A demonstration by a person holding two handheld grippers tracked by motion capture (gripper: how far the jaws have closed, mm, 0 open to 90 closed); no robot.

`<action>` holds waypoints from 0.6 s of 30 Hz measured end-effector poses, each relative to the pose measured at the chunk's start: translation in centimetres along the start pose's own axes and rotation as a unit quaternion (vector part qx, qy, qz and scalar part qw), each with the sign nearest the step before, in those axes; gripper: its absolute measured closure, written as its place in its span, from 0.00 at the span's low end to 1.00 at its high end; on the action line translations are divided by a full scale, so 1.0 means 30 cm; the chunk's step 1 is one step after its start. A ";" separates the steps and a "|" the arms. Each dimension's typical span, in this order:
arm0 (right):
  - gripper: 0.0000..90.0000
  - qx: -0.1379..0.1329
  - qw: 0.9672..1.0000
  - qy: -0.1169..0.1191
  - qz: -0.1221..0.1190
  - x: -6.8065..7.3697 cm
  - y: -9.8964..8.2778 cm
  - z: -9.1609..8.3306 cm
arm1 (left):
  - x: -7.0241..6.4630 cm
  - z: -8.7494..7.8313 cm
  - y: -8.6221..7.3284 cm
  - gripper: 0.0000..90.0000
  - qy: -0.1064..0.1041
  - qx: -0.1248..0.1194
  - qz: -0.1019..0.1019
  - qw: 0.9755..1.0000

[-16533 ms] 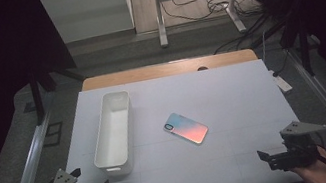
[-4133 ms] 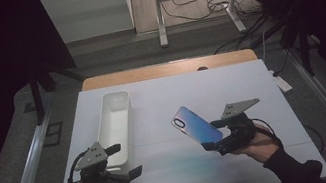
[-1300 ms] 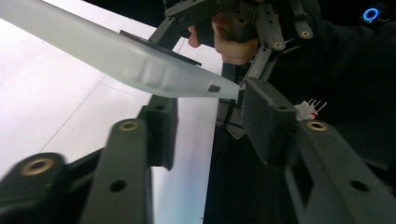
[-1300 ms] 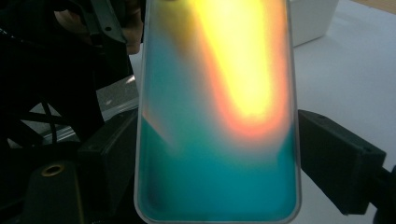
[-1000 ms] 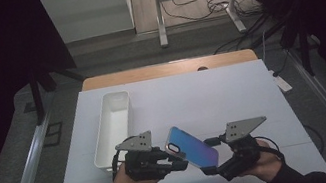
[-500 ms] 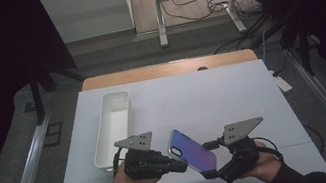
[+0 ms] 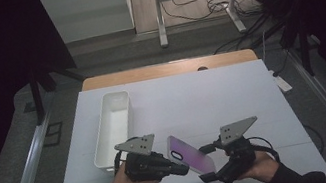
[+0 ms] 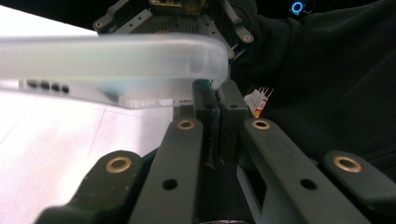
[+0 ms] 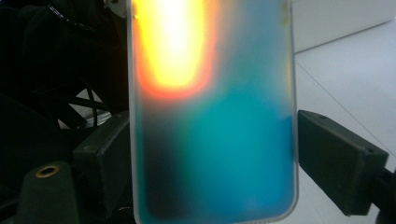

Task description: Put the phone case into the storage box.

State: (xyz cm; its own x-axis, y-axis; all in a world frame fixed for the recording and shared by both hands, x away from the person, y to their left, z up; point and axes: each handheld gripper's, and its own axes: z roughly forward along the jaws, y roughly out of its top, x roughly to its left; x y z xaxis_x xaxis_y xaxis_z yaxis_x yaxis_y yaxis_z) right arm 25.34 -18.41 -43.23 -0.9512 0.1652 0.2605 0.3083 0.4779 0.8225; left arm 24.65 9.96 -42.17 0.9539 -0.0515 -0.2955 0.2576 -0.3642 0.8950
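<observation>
While one phone case (image 7: 191, 154) hangs above the worktop (image 7: 203, 99), my left tool (image 7: 180, 167) clamps its corner; my right tool (image 7: 205, 165), jaws just parting, flanks it; one tray (image 7: 113, 129) stands beside.

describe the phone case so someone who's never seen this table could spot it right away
Start at the white table and go to its near edge, where the two hand-held grippers meet. The phone case is held up off the surface between them, right of the long white tray. It is the one colourful thing there: a flat, frosted-edged slab with a shiny purple-to-teal sheen and a camera cutout.
</observation>
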 end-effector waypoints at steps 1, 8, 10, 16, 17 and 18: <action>0.18 0.001 1.000 -0.002 0.001 0.000 0.000 0.002 | 0.000 0.000 0.001 0.98 0.002 0.001 0.001 1.000; 0.18 0.007 1.000 -0.014 0.001 -0.001 0.000 0.007 | 0.001 0.000 0.003 0.98 0.011 0.008 0.002 1.000; 0.18 0.009 1.000 -0.021 0.000 -0.001 -0.001 0.010 | 0.002 0.000 0.003 0.98 0.015 0.011 -0.001 1.000; 0.17 0.026 0.999 -0.042 0.005 -0.005 -0.003 0.019 | 0.003 0.007 0.004 0.98 0.032 0.026 -0.011 0.999; 0.17 0.030 0.998 -0.047 0.004 -0.005 -0.004 0.020 | 0.003 0.007 0.004 0.98 0.033 0.028 -0.011 0.999; 0.17 0.031 0.998 -0.049 0.004 -0.005 -0.004 0.022 | 0.005 0.008 0.006 0.98 0.037 0.030 -0.011 0.999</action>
State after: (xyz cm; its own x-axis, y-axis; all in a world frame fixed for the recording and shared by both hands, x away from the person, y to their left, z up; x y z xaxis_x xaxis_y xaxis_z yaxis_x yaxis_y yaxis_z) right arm 25.46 -17.93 -43.71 -0.9437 0.2524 0.2137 0.3195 0.5289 0.7862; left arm 24.81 9.65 -42.13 0.9573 0.0249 -0.2880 0.2715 -0.4200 0.8660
